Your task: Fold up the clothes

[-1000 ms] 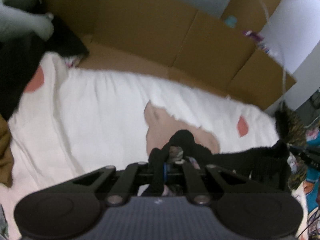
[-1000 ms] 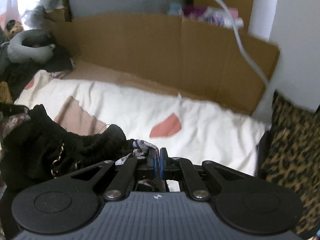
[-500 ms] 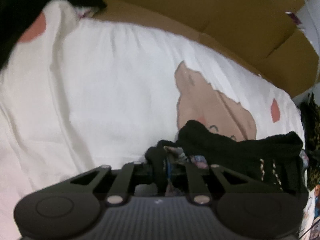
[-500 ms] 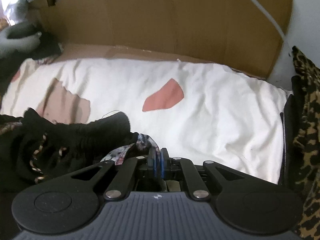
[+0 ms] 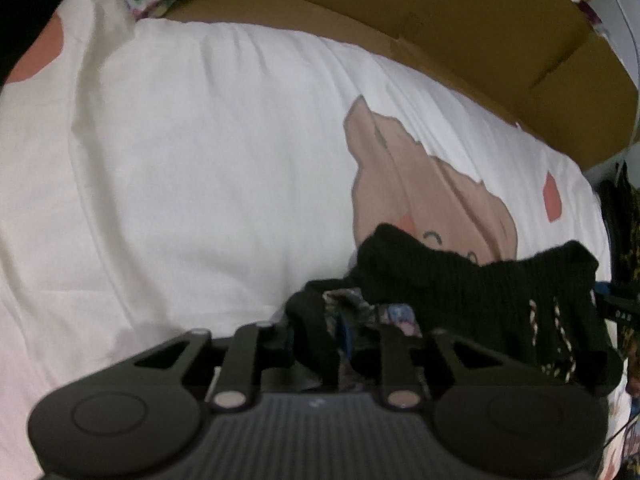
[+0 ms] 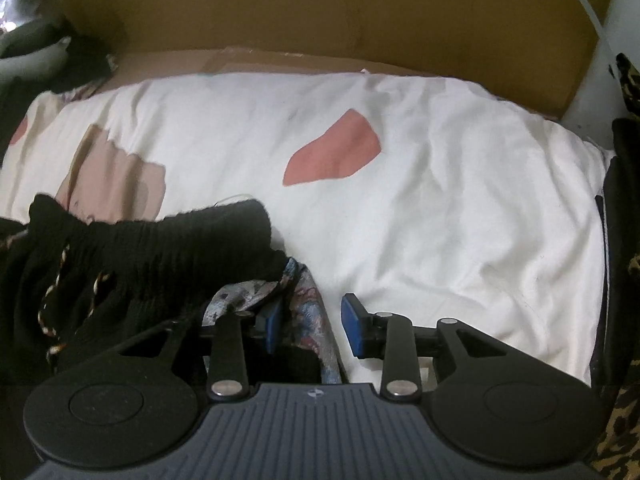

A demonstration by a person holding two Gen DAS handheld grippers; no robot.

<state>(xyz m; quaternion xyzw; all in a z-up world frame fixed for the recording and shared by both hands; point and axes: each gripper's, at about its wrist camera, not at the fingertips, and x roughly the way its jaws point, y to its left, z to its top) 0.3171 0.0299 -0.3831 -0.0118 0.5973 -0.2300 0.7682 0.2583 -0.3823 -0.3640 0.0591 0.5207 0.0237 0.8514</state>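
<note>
While both tongs (image 5: pixel 320 332) (image 6: pixel 314 324) spread apart, the black garment (image 6: pixel 160 248) lies between them.

Left gripper (image 5: pixel 340 332): a broad, dark body with a ribbed blue-grey centre panel bearing a small pale mark near its top edge, flanked by two round black caps, each with a shallow circular recess. Two black linkage bars run forward from silver pivot screws, beside black triangular arms with cut-out windows; a strip of blue pad shows between them. Right gripper (image 6: pixel 314 322): the same build, with the ribbed blue-grey panel and its small round emblem, lightly dust-speckled black caps, and four silver screw heads on the linkages. Its fingertips (image 6: pixel 354 326) carry flat blue rectangular pads set on black brackets.
</note>
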